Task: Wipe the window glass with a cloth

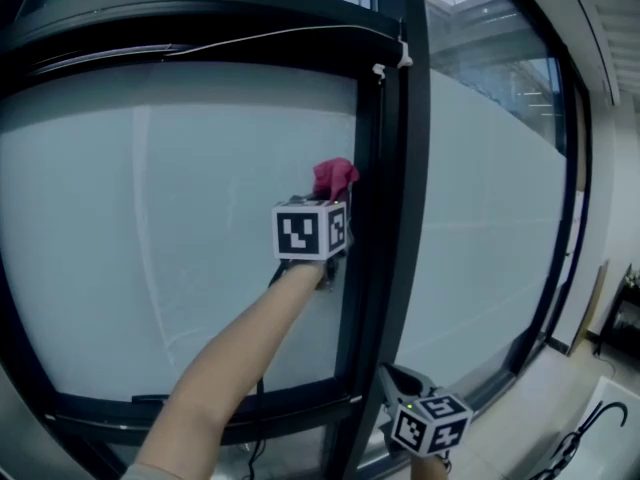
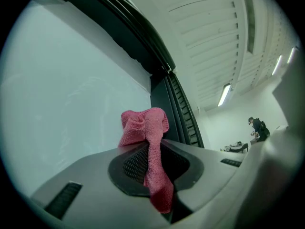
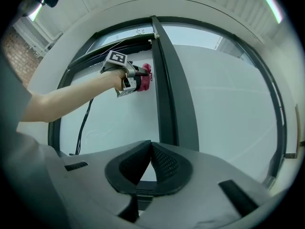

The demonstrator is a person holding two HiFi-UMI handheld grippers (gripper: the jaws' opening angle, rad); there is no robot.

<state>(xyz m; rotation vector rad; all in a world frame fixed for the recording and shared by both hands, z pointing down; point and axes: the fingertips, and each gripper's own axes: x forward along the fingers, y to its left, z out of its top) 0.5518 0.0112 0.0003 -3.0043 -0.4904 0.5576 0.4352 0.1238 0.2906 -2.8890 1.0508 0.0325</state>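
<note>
— Right, nearest first: what is our right claw (image 3: 148, 162) doing?

— Very little. We hold it low, near the foot of the dark frame post (image 1: 385, 218), its jaws pressed together with nothing between them. We reckon it is parked there, out of the wiping arm's way.

— And the left claw (image 2: 153, 163)?

— We push it out on a stretched forearm (image 1: 230, 368). Its jaws are clamped on the pink cloth (image 2: 143, 125). One strip runs down between the pads and the rest bunches beyond the tips, so a soft wad meets the pane, not hard plastic.

— Where does the cloth sit?

— Against the window glass (image 1: 170, 228), at the right edge of the left pane, just beside the post and about mid-height. Contact looks likely, though we cannot confirm it.

— Why that spot?

— Probably to work the strip along the frame. Faint marks show lower on the pane, so we judge much is left.

— Farther off?

— A thin black cable (image 3: 85, 123) hangs down the pane's lower left, and a second pane lies right of the post.
</note>
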